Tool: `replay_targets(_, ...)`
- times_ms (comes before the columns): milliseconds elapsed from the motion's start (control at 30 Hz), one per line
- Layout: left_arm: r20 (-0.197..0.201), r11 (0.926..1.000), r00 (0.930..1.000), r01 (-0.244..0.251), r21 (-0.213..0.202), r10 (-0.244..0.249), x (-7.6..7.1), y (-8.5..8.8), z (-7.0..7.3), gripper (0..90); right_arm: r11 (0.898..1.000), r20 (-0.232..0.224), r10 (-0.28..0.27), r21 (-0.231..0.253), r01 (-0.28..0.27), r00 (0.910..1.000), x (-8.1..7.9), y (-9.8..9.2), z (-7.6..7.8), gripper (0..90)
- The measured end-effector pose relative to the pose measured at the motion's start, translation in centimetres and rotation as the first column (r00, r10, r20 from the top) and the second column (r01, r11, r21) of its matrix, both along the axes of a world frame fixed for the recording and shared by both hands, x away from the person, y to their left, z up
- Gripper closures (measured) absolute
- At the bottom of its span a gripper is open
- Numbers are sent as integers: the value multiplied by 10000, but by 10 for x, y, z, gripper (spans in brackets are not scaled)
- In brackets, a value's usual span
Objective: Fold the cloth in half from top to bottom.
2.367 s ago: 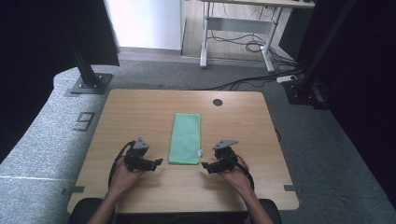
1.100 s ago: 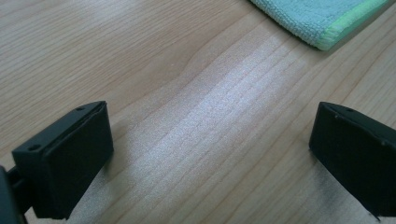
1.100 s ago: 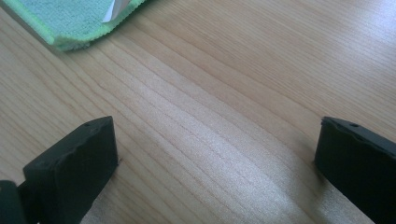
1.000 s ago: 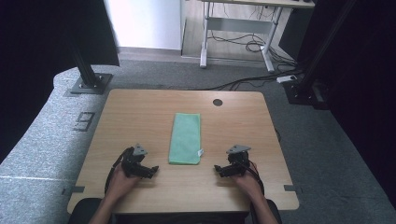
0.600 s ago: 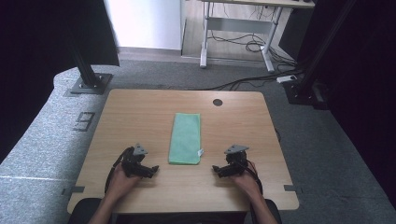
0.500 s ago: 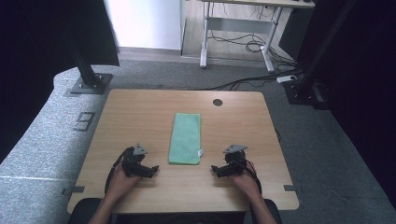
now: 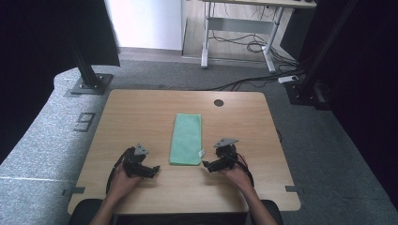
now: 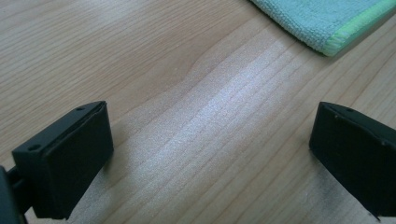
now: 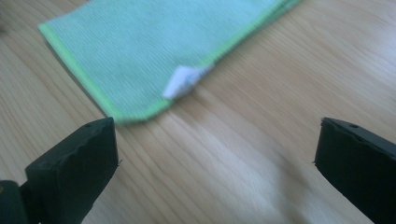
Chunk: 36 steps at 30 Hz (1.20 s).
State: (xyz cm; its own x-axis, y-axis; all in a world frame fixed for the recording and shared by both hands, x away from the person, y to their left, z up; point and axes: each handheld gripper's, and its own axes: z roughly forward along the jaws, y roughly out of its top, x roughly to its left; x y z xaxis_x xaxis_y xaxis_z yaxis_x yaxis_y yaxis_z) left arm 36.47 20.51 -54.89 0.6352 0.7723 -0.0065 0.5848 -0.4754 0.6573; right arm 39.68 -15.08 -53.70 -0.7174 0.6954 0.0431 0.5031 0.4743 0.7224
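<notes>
Both tools, left and right, gape empty, low over the bench.
Folded green cloth lies flat mid-bench between them; grey carpet surrounds, another desk behind.

Bare table all around one flat cloth

The folded green cloth lies flat at the table middle, its near end between the left tongs and right tongs. Both tongs gape over bare wood near the near edge. The far half, both side edges and all corners lie free; a small grommet hole sits by the far edge.
</notes>
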Motion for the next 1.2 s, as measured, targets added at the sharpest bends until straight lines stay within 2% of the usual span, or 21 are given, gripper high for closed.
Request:
replay_targets(267,1,10000,10000,0,0,0,0,0,0,0,9999,125,132,-48,-132,9998,23,31,9,0)
replay_targets(367,3,10000,10000,0,4,0,0,0,0,0,9999,52,-44,-164,45,10000,34,41,5,0)
replay_targets(533,-20,10000,10000,-30,15,30,0,0,0,0,9967,-183,-183,-788,168,9997,43,50,-10,0)
replay_targets(600,-148,10000,9999,-25,93,26,2,-1,2,0,9981,-287,-251,-574,235,9993,42,49,-13,0)
replay_targets(667,-280,9999,9996,-65,148,70,5,-2,3,0,9984,-187,-225,-524,215,9996,40,48,-14,17)
replay_targets(733,-382,9998,9991,-186,-32,185,9,-3,5,0,9986,-122,-273,-465,267,9996,36,47,-14,40)
replay_targets(933,104,9995,9994,-326,-35,327,16,-6,16,0,9987,-139,-30,-504,23,9999,25,48,-13,49)
replay_targets(1200,433,9998,9989,-188,-59,190,28,-17,24,0,9979,-185,261,-587,-272,9995,7,47,-13,47)
